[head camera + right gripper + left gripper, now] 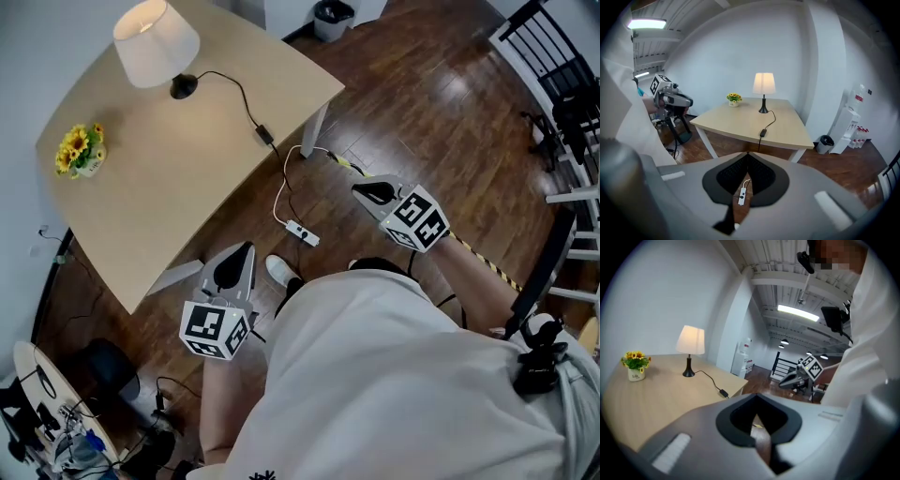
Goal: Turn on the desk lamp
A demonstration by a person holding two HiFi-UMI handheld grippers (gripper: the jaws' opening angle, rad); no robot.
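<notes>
Standing near the far corner of the desk, the desk lamp is seen well apart from both grippers, which are held above the floor on the near side of the desk. The left gripper is clenched with nothing between its jaws. The right gripper is closed and empty too; through its opening only a white switch box on the floor is seen. A black cable is led from the lamp base to a small black box at the desk edge, but no button can be made out on it. The shade looks bright and warm. Much of the near floor is covered by the person's white shirt. A pot of yellow flowers is placed on the light wooden desk. The floor is dark wood, the walls are white, and a bin is set beyond the desk.
</notes>
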